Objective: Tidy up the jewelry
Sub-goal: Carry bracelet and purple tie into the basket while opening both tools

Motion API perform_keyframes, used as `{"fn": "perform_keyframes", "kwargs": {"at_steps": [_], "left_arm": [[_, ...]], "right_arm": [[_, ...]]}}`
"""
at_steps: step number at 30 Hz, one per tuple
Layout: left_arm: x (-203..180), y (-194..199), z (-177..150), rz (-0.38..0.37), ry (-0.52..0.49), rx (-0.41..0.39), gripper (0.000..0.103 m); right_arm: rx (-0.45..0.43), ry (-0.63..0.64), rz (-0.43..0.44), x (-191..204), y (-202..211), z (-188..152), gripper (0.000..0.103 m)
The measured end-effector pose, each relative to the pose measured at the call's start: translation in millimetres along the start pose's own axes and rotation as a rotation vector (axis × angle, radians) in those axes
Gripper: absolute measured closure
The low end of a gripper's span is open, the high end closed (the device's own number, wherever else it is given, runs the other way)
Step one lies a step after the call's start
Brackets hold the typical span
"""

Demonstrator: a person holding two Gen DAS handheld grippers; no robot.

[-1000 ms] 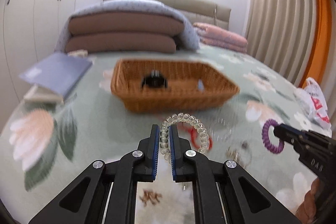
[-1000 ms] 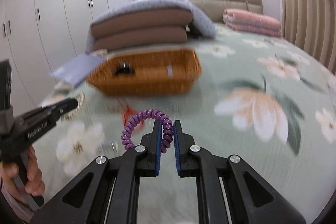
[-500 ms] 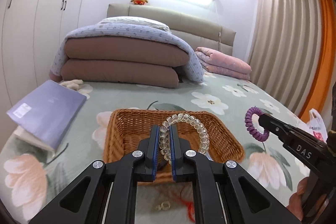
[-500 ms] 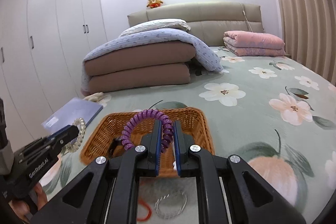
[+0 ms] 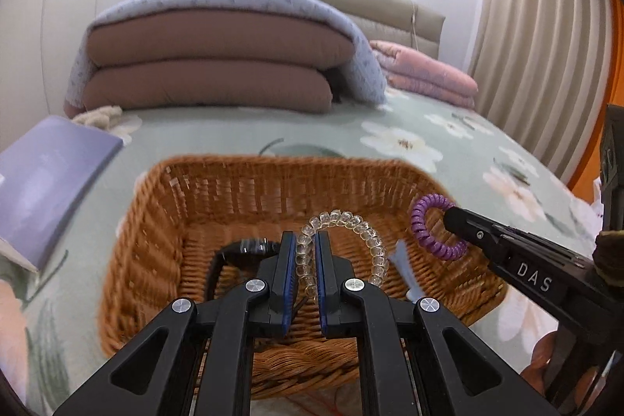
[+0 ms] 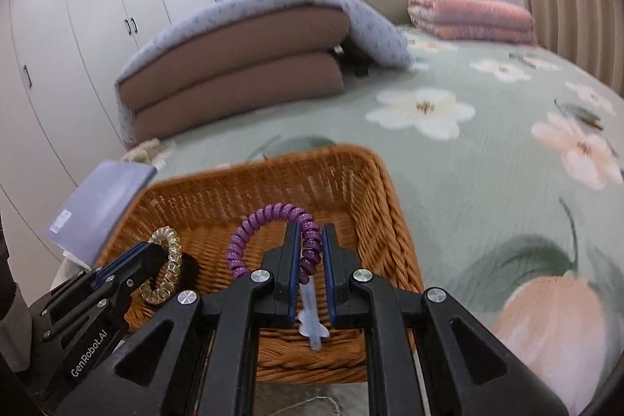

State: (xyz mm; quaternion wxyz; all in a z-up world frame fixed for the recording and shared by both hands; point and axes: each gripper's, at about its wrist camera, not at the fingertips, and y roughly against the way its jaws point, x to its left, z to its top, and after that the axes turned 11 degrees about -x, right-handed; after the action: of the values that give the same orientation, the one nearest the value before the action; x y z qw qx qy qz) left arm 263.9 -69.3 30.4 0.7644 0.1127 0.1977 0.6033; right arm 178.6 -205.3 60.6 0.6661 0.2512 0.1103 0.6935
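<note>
Clear bead bracelet (image 5: 343,232) pinched in left gripper (image 5: 302,260), held above interior of wicker basket (image 5: 156,221). Purple coil band (image 6: 273,232) clamped in right gripper (image 6: 311,252), likewise over basket, nearer its right wall. Basket floor judged directly below both; release downward required.

White wardrobes (image 6: 78,26), beige curtains (image 5: 526,38), floral bed (image 6: 487,162).
</note>
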Motion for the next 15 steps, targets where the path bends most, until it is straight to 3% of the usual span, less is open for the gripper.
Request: {"fn": "perform_keyframes", "kwargs": {"at_steps": [5,10,12,14,15], "left_arm": [[0,-10,-8,-0.003,-0.001,0.02,0.093],[-4,-1,-9,0.045,-0.028,-0.009,0.089],[-6,1,-9,0.051,-0.037,-0.014,0.077],[-7,4,-9,0.064,-0.041,-0.025,0.048],[-7,7,-9,0.069,-0.042,-0.039,0.045]], "right_arm": [[0.023,-0.003,0.006,-4,-6,-7,0.09],[0.027,-0.001,0.015,-1,-4,-9,0.088],[0.024,-0.01,0.018,-3,-2,-10,0.085],[0.016,-0.014,0.011,-4,0,-8,0.073],[0.006,-0.014,0.011,-4,2,-8,0.066]]}}
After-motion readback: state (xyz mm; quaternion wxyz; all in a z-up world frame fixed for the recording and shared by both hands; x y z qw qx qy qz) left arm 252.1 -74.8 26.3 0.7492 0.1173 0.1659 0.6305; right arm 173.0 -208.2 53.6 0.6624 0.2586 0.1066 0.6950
